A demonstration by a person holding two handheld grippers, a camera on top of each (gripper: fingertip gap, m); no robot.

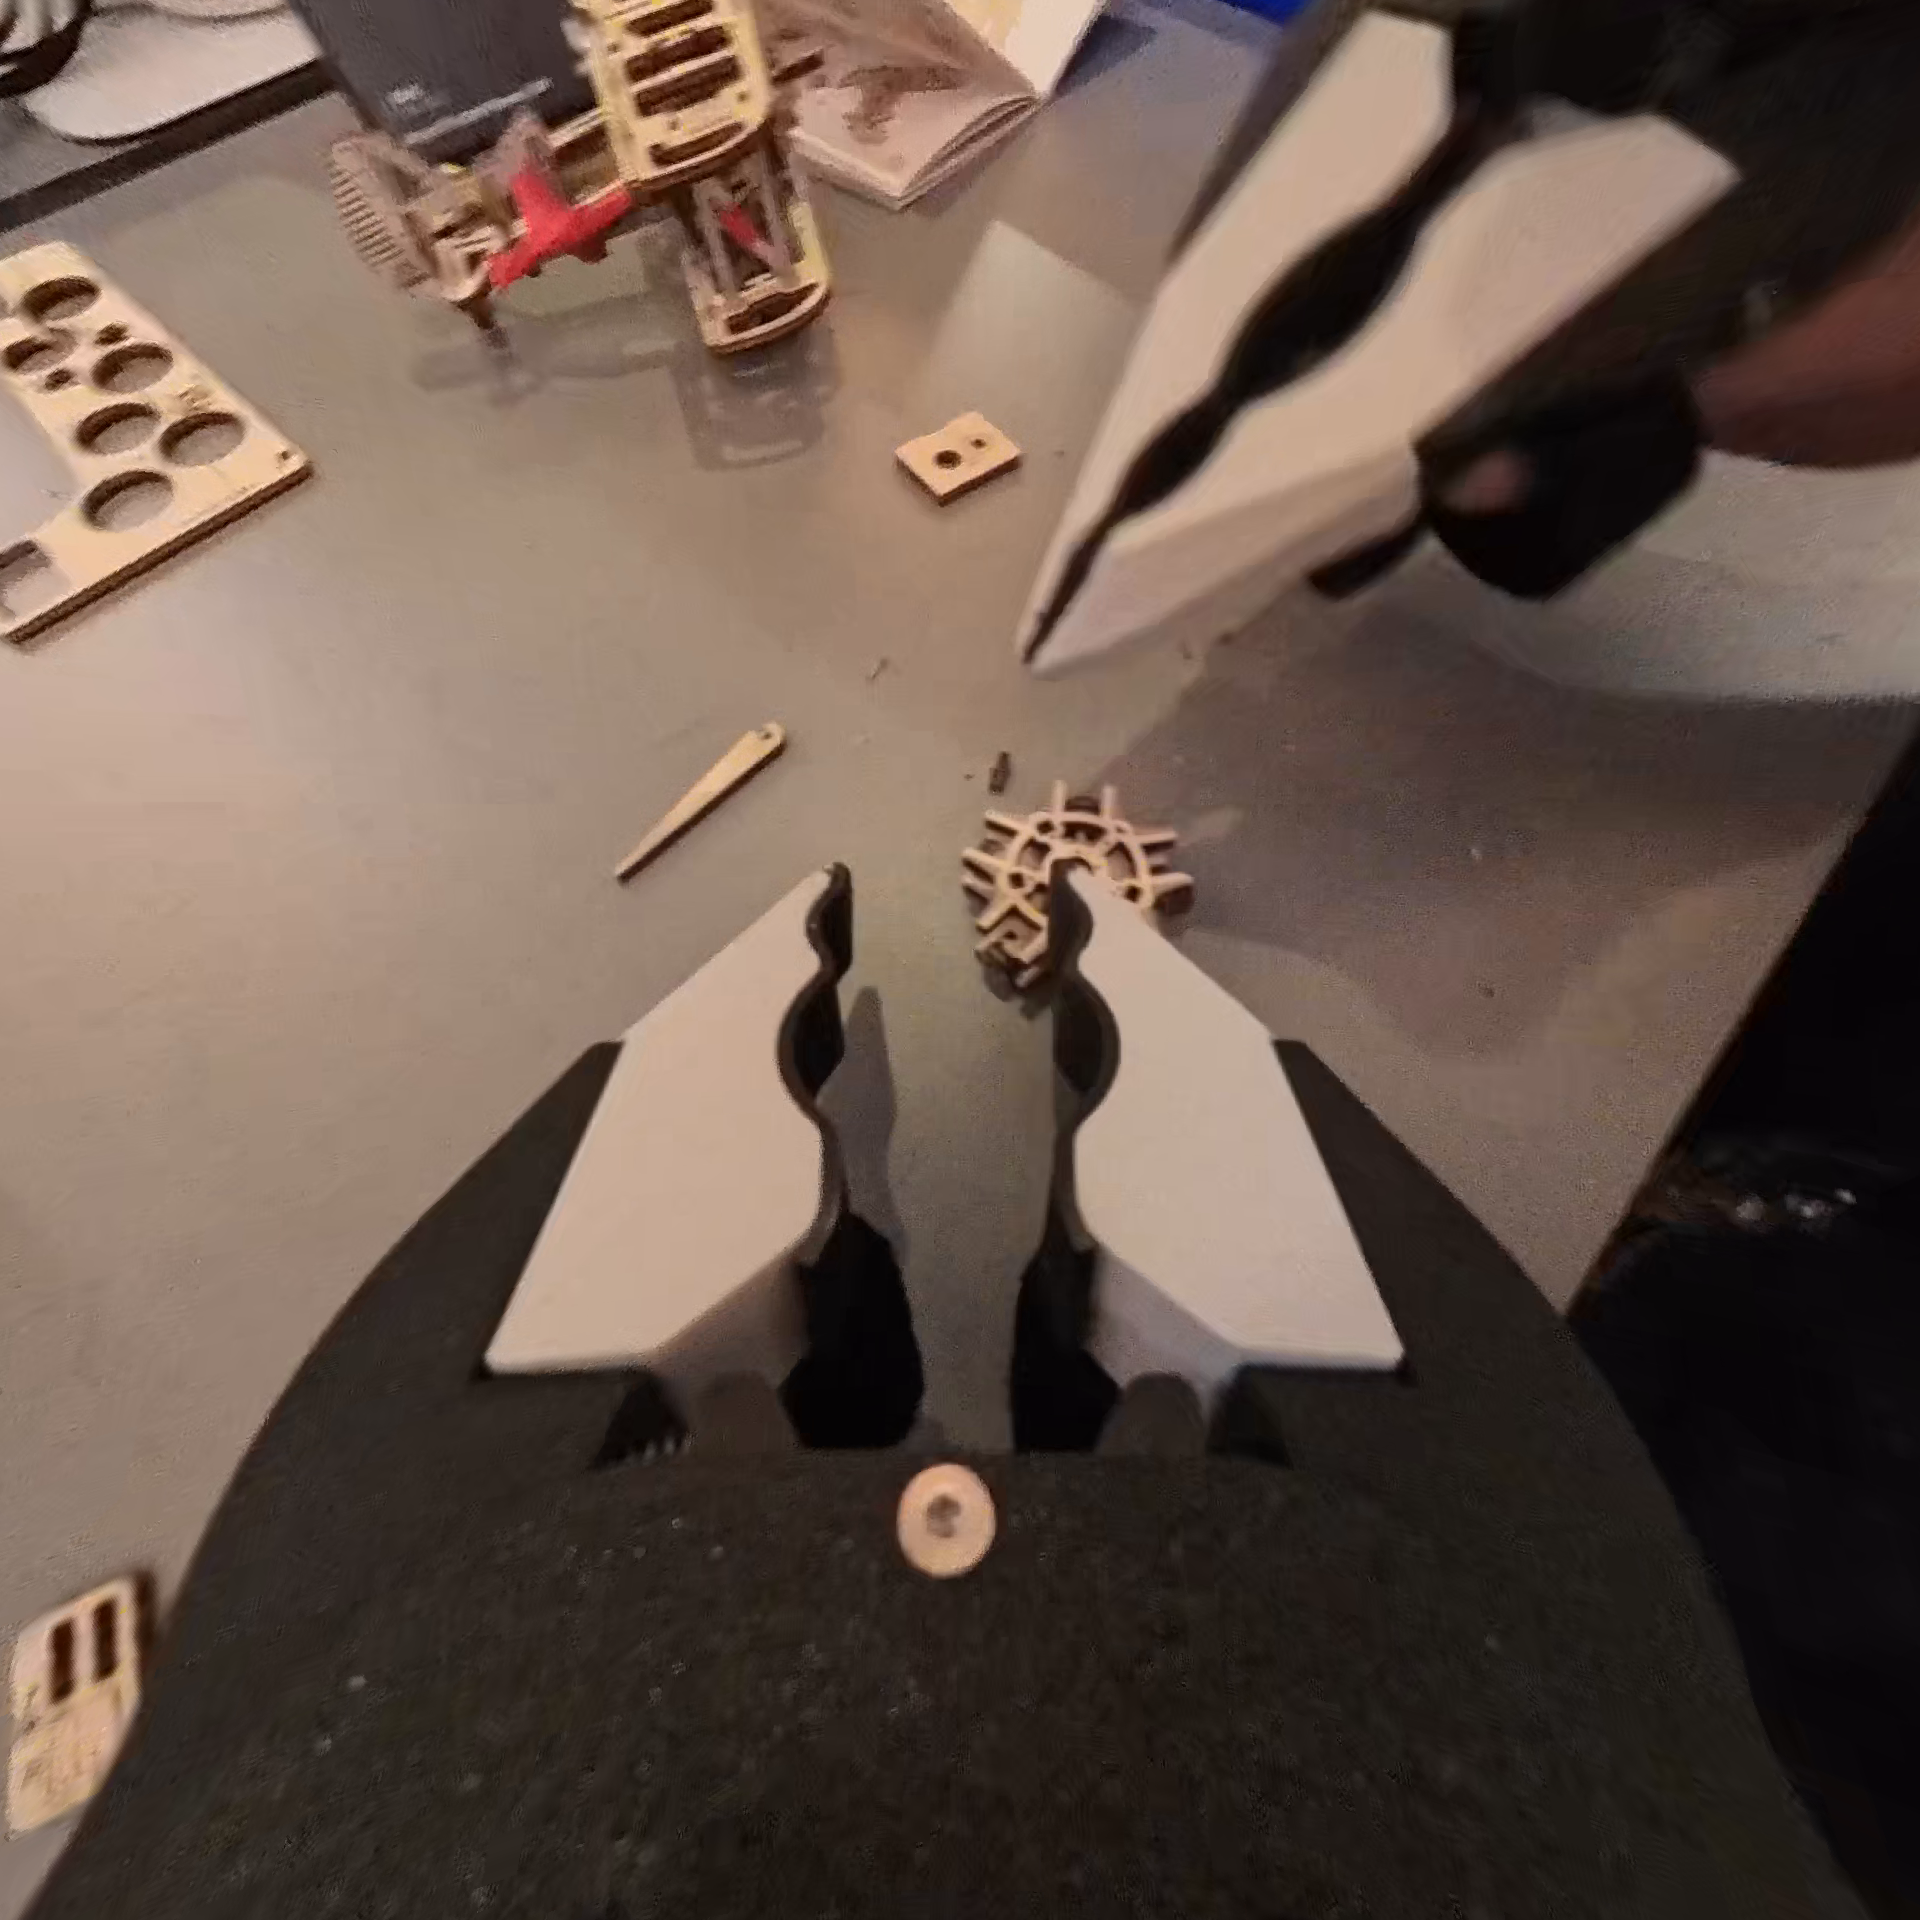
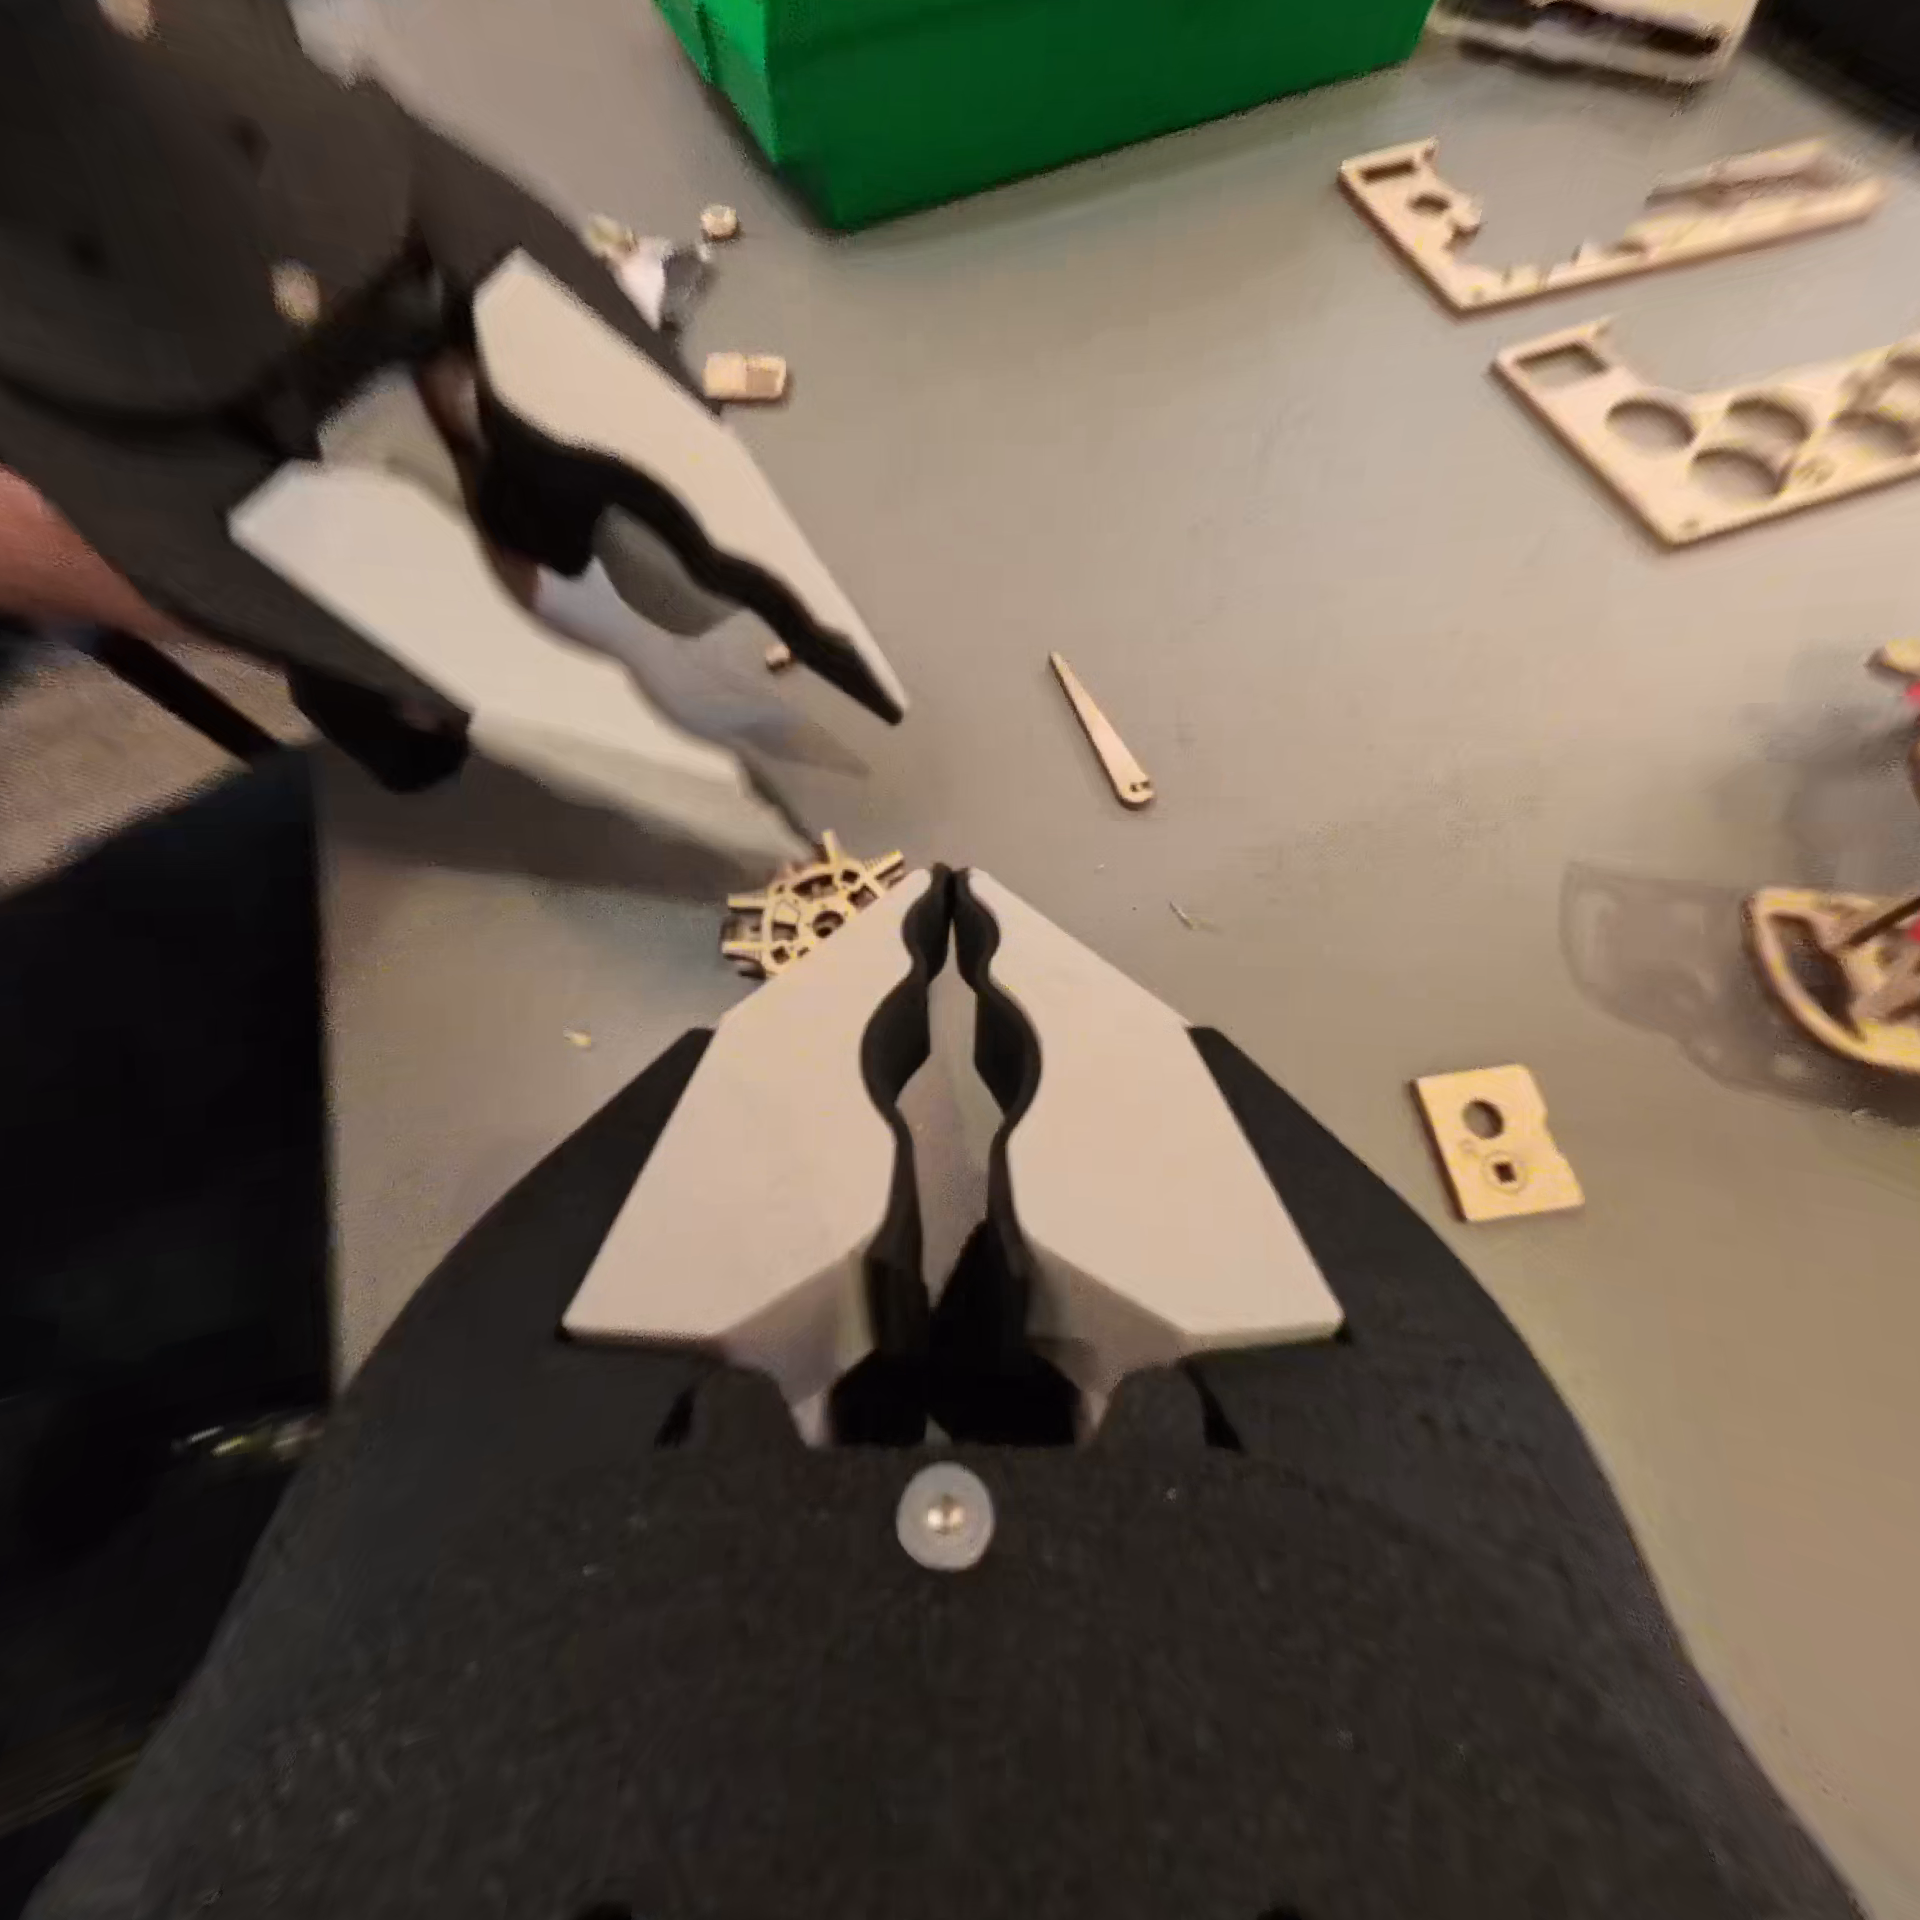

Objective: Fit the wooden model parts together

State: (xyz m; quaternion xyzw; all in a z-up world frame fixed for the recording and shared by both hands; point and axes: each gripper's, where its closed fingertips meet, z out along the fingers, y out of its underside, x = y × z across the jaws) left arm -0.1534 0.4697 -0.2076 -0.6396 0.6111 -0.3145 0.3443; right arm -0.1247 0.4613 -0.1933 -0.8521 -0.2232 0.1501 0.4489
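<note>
A small spoked wooden wheel [image 1: 1117, 847] lies flat on the grey table [image 1: 416, 935]. My left gripper [image 1: 951, 888] is open and empty, and its right fingertip [image 1: 1070, 904] is over the wheel's left edge. My right gripper [image 1: 1039, 649] hovers just beyond the wheel, shut with nothing visible between its tips. In the right wrist view the wheel [image 2: 795, 914] sits just left of my shut right gripper [image 2: 951, 878], and the open left gripper [image 2: 847, 774] comes in from the upper left, with its lower finger [image 2: 727, 790] reaching the wheel's far edge.
A thin wooden spike [image 1: 701, 800] and a small two-hole plate [image 1: 956, 457] lie nearby. A part-built wooden model with a red piece [image 1: 623, 187], a booklet [image 1: 914, 114] and punched-out sheets [image 1: 114, 416] sit farther off. A green box [image 2: 1039, 94] stands at the back. The table edge [image 1: 1714, 1091] runs on the right.
</note>
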